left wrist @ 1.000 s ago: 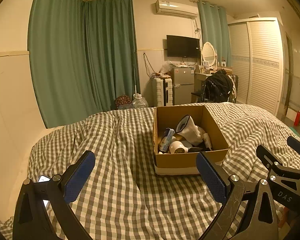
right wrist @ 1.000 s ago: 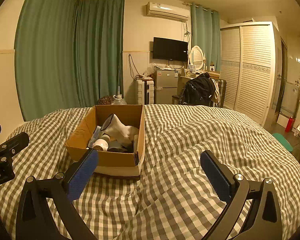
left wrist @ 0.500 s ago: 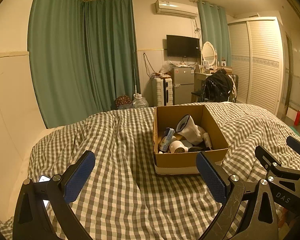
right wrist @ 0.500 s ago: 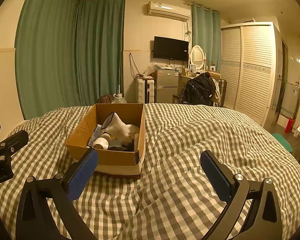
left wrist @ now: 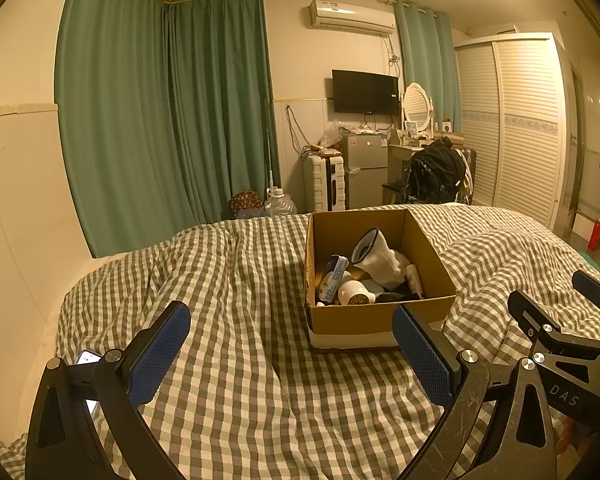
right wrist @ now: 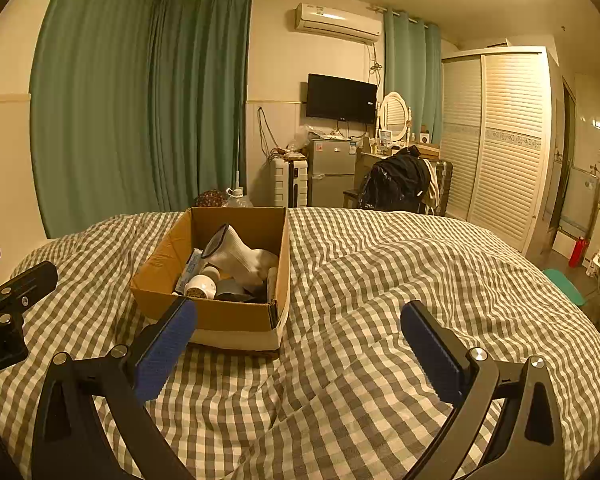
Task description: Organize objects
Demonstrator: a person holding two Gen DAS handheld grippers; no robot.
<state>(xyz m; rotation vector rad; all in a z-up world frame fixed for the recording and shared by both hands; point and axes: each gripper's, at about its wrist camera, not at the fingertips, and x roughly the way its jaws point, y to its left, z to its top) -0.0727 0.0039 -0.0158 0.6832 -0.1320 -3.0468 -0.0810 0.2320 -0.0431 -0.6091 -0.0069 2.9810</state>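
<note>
Phone (left wrist: 89, 358) beside left fingers (left wrist: 159, 354)

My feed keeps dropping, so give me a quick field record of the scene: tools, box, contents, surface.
left tool: open, empty, held above the bed, short of the box
right tool: open, empty, box to its front left
cardboard box: open top, resting on the checked duvet
box contents: white sock on top, blue-and-white packet leaning at the left wall, white round container near the front, dark items underneath, unclear
phone: lit, on the bed by the left tool
</note>
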